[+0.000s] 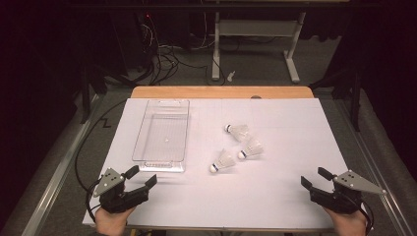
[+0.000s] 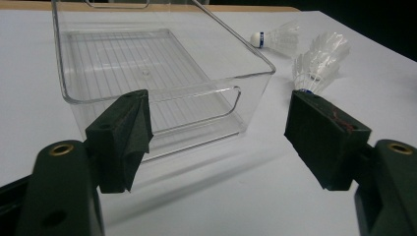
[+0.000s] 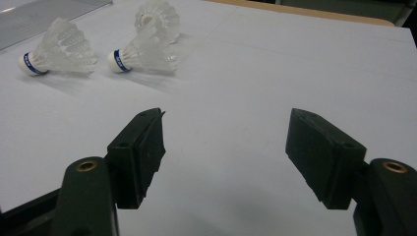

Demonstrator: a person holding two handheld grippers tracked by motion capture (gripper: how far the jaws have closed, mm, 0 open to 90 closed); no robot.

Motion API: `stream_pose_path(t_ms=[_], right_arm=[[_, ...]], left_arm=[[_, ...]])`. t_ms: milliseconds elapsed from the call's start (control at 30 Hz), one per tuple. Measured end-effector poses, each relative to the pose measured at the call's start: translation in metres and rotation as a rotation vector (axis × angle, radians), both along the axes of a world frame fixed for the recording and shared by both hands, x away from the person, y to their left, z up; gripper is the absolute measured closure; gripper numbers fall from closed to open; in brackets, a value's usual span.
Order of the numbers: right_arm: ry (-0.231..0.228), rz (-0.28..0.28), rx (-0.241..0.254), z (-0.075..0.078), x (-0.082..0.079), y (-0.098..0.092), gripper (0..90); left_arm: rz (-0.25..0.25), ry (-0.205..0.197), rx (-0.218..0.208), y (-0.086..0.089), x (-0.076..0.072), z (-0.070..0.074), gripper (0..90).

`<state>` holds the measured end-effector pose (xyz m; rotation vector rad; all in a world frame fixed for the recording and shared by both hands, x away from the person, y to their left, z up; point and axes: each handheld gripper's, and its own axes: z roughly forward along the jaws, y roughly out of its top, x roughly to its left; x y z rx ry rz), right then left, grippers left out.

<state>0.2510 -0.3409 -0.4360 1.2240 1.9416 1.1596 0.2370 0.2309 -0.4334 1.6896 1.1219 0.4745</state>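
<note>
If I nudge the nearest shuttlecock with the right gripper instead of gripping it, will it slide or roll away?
The nearest shuttlecock lies on its side on the smooth white table, so it would probably pivot and roll in an arc around its cork tip. It looks very light, so a nudge could send it skittering. Its thin skirt may flex under the open right gripper.

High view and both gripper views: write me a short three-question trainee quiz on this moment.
1. How many shuttlecocks lie on the white table?
2. True or false: the clear bin already holds a shuttlecock.
3. Which describes the left claw and right claw? A) both open and empty B) left shut on a shuttlecock C) right shut on the bin

Key
1. Three: the far shuttlecock, the middle shuttlecock and the near shuttlecock, all lying right of the bin.
2. False: it is empty.
3. A.
</note>
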Motion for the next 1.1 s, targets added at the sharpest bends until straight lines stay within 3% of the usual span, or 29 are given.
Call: stream_pose_path(t_ms=[1100], right_arm=[[0.004,0.002,0.020,-0.0011,0.0008,-0.0020,31.0]], left_arm=[[-0.008,-0.009,0.024,-0.0052,-0.0008,0.0033,27.2]])
